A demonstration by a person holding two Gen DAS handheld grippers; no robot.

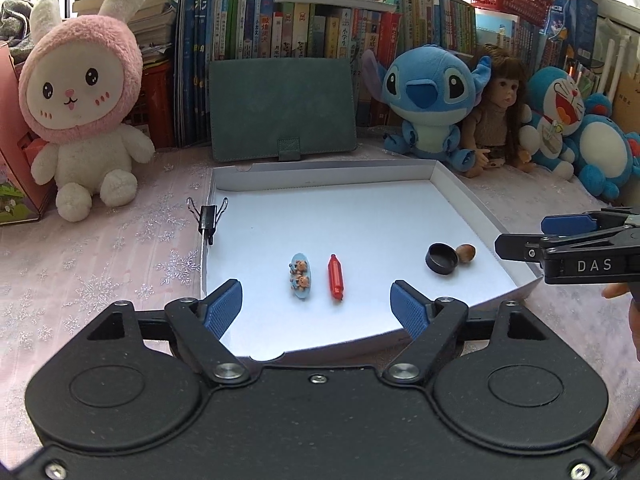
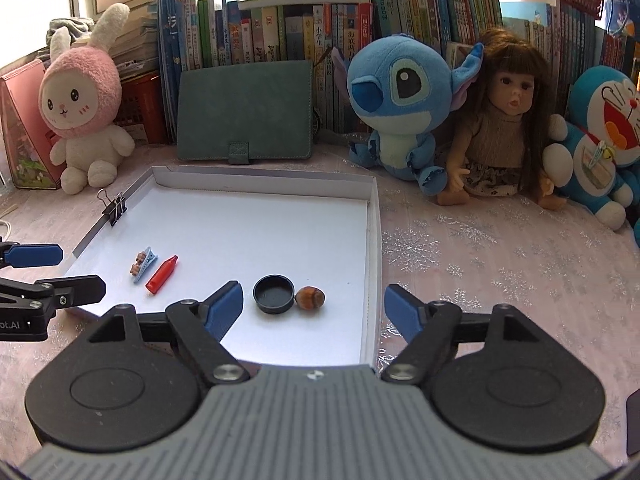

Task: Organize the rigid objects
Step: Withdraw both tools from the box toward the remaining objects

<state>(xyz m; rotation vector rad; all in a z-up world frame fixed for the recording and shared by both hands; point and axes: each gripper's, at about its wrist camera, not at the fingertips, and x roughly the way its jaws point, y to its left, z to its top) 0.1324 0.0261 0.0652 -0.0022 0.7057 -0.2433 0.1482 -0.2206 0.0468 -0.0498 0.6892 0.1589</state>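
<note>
A shallow white tray point(image 1: 320, 168) point(image 2: 264, 174) lies on the table. In it rest a blue hair clip with two small bears point(image 1: 300, 276) point(image 2: 143, 265), a red crayon-like stick point(image 1: 335, 278) point(image 2: 162, 274), a black round cap point(image 1: 441, 258) point(image 2: 274, 294) and a brown nut point(image 1: 465, 251) point(image 2: 310, 297) touching the cap. A black binder clip point(image 1: 208, 216) point(image 2: 114, 205) grips the tray's left wall. My left gripper point(image 1: 316, 306) stands open above the tray's near edge, nothing between its fingers. My right gripper point(image 2: 312, 306) is open too, just short of the cap and nut.
Plush toys line the back: a pink rabbit point(image 1: 82, 92), a blue alien point(image 1: 430, 100), a doll point(image 1: 502, 116) and a blue cat point(image 1: 560, 112). A green case point(image 1: 282, 108) leans on rows of books point(image 1: 304, 32). A hand point(image 1: 628, 300) shows at the right edge.
</note>
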